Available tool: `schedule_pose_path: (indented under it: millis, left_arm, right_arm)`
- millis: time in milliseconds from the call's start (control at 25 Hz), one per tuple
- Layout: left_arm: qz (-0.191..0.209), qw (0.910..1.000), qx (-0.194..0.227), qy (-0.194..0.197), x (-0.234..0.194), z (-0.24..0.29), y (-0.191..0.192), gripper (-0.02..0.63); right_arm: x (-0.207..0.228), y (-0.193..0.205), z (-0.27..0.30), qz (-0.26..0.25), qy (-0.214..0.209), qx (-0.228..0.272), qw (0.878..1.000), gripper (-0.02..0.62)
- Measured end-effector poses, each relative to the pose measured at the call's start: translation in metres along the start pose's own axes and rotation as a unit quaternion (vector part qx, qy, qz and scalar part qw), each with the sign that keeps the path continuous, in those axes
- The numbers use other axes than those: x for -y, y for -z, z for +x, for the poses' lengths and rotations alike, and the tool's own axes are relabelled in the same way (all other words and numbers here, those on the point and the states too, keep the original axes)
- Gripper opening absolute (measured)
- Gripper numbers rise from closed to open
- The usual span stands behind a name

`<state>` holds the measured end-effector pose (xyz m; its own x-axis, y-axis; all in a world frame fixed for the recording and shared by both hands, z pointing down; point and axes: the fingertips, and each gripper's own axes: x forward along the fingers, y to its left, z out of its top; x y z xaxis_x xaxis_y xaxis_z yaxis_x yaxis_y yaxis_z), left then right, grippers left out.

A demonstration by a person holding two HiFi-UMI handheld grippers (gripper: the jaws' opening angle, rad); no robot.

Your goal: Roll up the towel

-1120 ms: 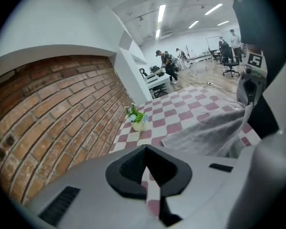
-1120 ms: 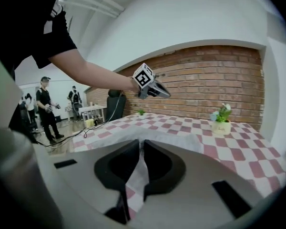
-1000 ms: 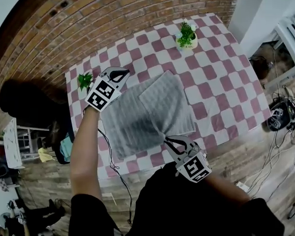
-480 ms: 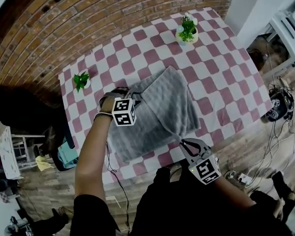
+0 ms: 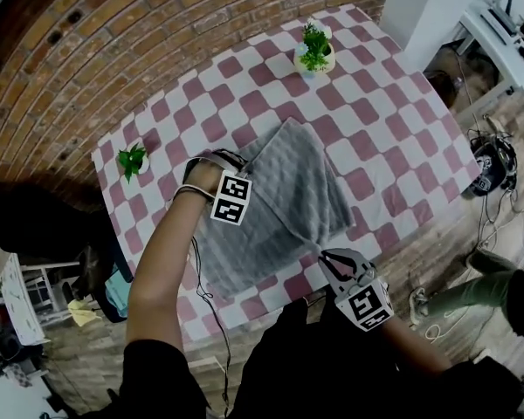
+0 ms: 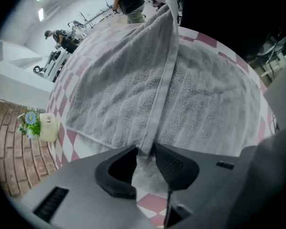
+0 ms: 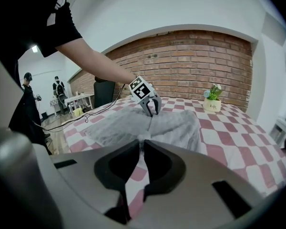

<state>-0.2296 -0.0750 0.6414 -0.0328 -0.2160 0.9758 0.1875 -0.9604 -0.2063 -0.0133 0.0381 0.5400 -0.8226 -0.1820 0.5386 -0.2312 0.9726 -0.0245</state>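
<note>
A grey towel [image 5: 284,190] lies folded on the red-and-white checked table [image 5: 375,120]. My left gripper [image 5: 241,166] points steeply down at the towel's far left part. In the left gripper view [image 6: 148,152] its jaws have just been closing, and the towel's [image 6: 133,80] hem band is pinched between the pads. My right gripper [image 5: 321,253] is at the near edge, shut on the towel's near corner and holding it slightly lifted. The right gripper view [image 7: 142,146] shows that corner in the jaws, the towel [image 7: 171,123] stretching away, and the left gripper [image 7: 152,112] beyond.
A potted plant in a white pot [image 5: 314,52] stands at the table's far side and a smaller plant [image 5: 133,160] at its left corner. A brick wall runs behind. Cables and gear [image 5: 493,160] lie on the wooden floor to the right. People stand far off [image 7: 31,97].
My left gripper has come down from above the towel's left edge onto the towel, with its wrist rolled round. The right gripper has sunk a little, still holding the corner.
</note>
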Motion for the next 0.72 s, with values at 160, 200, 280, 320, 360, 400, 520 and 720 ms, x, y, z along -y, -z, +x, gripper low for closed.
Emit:
schedule_pose_path:
  millis: [160, 200, 280, 320, 360, 400, 520, 720]
  left_arm:
    - [-0.004, 0.9989, 0.007, 0.046, 0.005, 0.001, -0.001, 0.074]
    - [-0.011, 0.9988, 0.009, 0.048, 0.005, 0.000, -0.001, 0.067]
    - [-0.026, 0.9988, 0.016, 0.038, 0.002, -0.006, 0.000, 0.031]
    - [-0.032, 0.9989, 0.019, 0.030, 0.001, -0.012, 0.002, 0.029]
    - [-0.036, 0.9989, 0.021, 0.020, -0.001, -0.018, 0.005, 0.029]
    - [-0.038, 0.9990, 0.021, 0.011, -0.002, -0.023, 0.009, 0.028]
    - [-0.047, 0.9987, 0.013, -0.015, -0.001, -0.038, 0.026, 0.023]
    - [-0.081, 0.9951, -0.003, -0.058, 0.013, -0.066, 0.065, 0.025]
  right_arm:
    - [-0.002, 0.001, 0.002, 0.008, 0.004, -0.001, 1.000, 0.032]
    - [-0.002, 0.001, 0.002, 0.011, 0.004, -0.001, 1.000, 0.032]
    - [-0.004, 0.000, 0.001, 0.013, 0.003, 0.001, 1.000, 0.032]
    - [-0.005, -0.003, 0.000, 0.013, 0.001, 0.003, 1.000, 0.032]
    - [-0.007, -0.006, 0.000, 0.012, -0.003, 0.006, 1.000, 0.032]
    - [-0.010, -0.009, 0.000, 0.011, -0.007, 0.010, 1.000, 0.032]
    - [-0.026, -0.024, 0.003, 0.002, -0.032, 0.021, 0.999, 0.032]
    - [-0.071, -0.047, 0.020, -0.032, -0.107, 0.023, 0.993, 0.032]
